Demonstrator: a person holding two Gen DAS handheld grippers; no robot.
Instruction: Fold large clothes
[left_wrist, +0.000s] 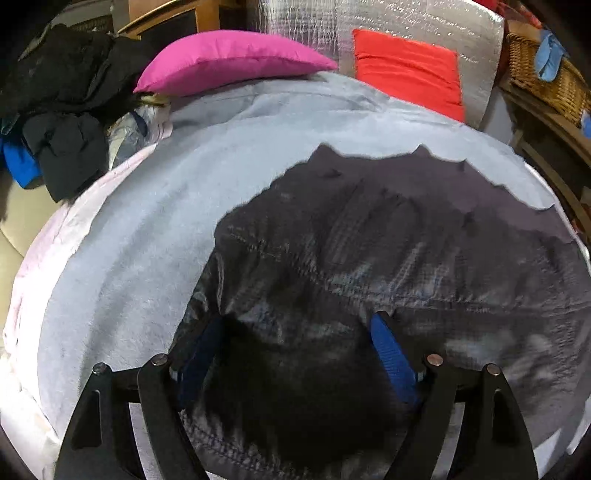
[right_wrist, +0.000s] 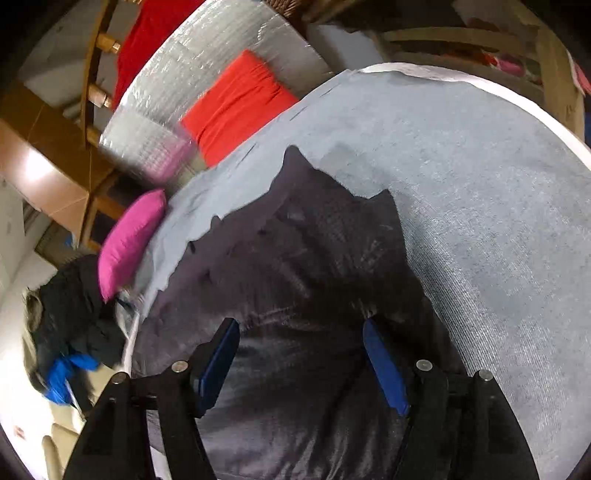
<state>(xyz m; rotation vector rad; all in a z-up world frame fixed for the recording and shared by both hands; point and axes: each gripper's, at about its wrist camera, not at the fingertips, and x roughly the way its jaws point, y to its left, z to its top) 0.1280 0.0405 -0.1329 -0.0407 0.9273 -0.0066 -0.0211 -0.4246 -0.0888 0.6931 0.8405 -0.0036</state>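
A large dark grey quilted garment (left_wrist: 388, 251) lies spread on a light blue cloth (left_wrist: 129, 258) that covers the bed. My left gripper (left_wrist: 299, 325) is open, its blue pads low over the garment's near edge, with dark cloth between the fingers. In the right wrist view the same garment (right_wrist: 295, 266) fills the middle. My right gripper (right_wrist: 301, 328) is open just above it, blue pads wide apart. I cannot tell whether either gripper touches the cloth.
A pink pillow (left_wrist: 229, 59) and a red cushion (left_wrist: 410, 70) lie at the far side against a silver foil panel (left_wrist: 406, 18). A pile of dark clothes with a blue piece (left_wrist: 55, 129) sits at the left. A wicker basket (left_wrist: 546, 74) stands at the right.
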